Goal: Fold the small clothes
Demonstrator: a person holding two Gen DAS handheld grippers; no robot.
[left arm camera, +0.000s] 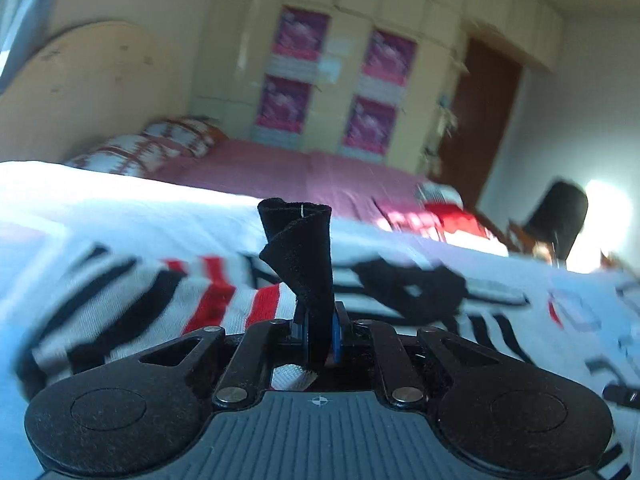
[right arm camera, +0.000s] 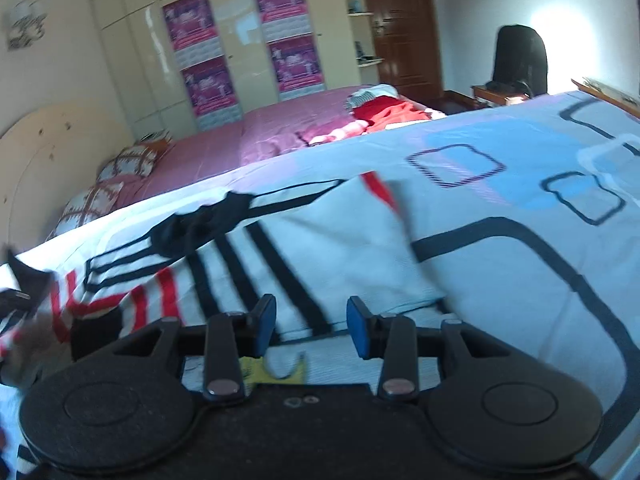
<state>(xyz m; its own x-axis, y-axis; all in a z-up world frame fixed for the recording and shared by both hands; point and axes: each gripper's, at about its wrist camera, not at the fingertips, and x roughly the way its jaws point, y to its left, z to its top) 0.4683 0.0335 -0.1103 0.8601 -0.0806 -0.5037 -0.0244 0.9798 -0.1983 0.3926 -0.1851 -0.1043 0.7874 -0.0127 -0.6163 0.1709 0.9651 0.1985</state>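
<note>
My left gripper (left arm camera: 320, 332) is shut on the black cuff (left arm camera: 306, 248) of a small white garment with red and black stripes (left arm camera: 160, 300); the cuff sticks up between the blue pads. The garment lies on the bed cover (left arm camera: 100, 208) below and left of the gripper. My right gripper (right arm camera: 312, 322) is open and empty, its blue pads (right arm camera: 358, 330) wide apart just above the same striped garment (right arm camera: 280, 248), over its white panel with black stripes. A small black cloth piece (right arm camera: 200, 226) lies on the garment farther back; it also shows in the left wrist view (left arm camera: 412, 284).
The work surface is a bed with a pale blue and white patterned cover (right arm camera: 520, 208). Behind it is a pink bed (right arm camera: 260, 132) with pillows (right arm camera: 104, 192) and red clothes (right arm camera: 384, 114). A wardrobe with posters (right arm camera: 208, 60), a brown door (right arm camera: 400, 20) and a black chair (right arm camera: 520, 60) stand at the back.
</note>
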